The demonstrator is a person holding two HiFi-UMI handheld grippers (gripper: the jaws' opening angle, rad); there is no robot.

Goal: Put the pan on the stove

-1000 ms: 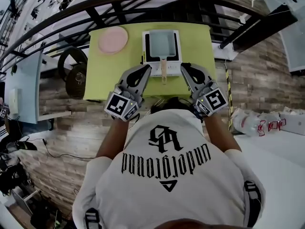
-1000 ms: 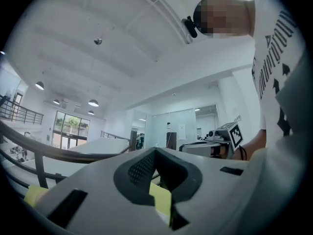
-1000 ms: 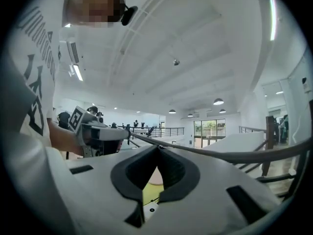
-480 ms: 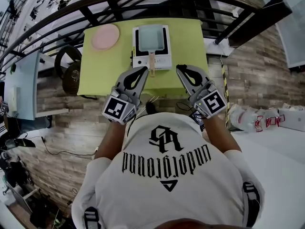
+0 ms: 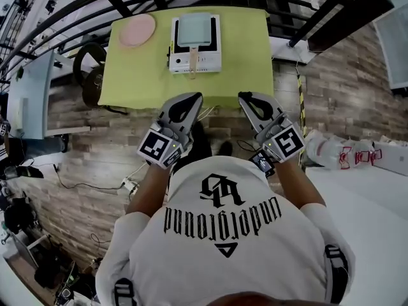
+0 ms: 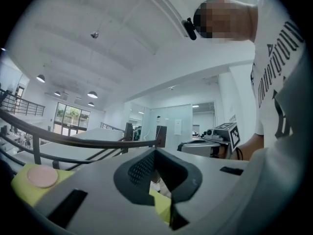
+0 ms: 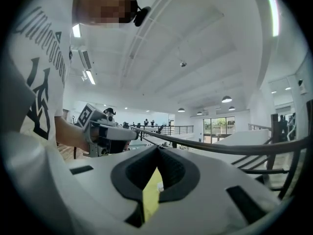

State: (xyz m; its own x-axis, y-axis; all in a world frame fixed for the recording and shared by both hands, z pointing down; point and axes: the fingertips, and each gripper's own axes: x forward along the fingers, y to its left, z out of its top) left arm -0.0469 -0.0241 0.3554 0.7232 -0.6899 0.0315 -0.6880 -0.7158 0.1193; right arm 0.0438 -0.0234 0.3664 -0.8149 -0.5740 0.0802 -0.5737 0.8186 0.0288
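Observation:
In the head view a square grey pan (image 5: 194, 29) with a wooden handle (image 5: 192, 61) sits on a white portable stove (image 5: 210, 62) at the far side of a yellow-green table (image 5: 245, 62). My left gripper (image 5: 194, 97) and right gripper (image 5: 245, 97) are both shut and empty. They hang side by side over the floor, just short of the table's near edge and well apart from the pan. In the left gripper view the shut jaws (image 6: 155, 153) point upward, with the right gripper (image 6: 215, 143) beside them. The right gripper view shows its shut jaws (image 7: 157, 151) and the left gripper (image 7: 105, 131).
A pink plate (image 5: 136, 30) lies on the table's far left corner. A black railing (image 5: 127, 8) curves behind the table. Dark round weights (image 5: 94, 85) stand left of the table, white bags (image 5: 344, 158) lie on the floor at right, and a cable (image 5: 83, 185) runs across the floor.
The table with the stove and pan has slid up and away in the head view. Both grippers, still shut, have drawn back from over the table's front edge to above the floor.

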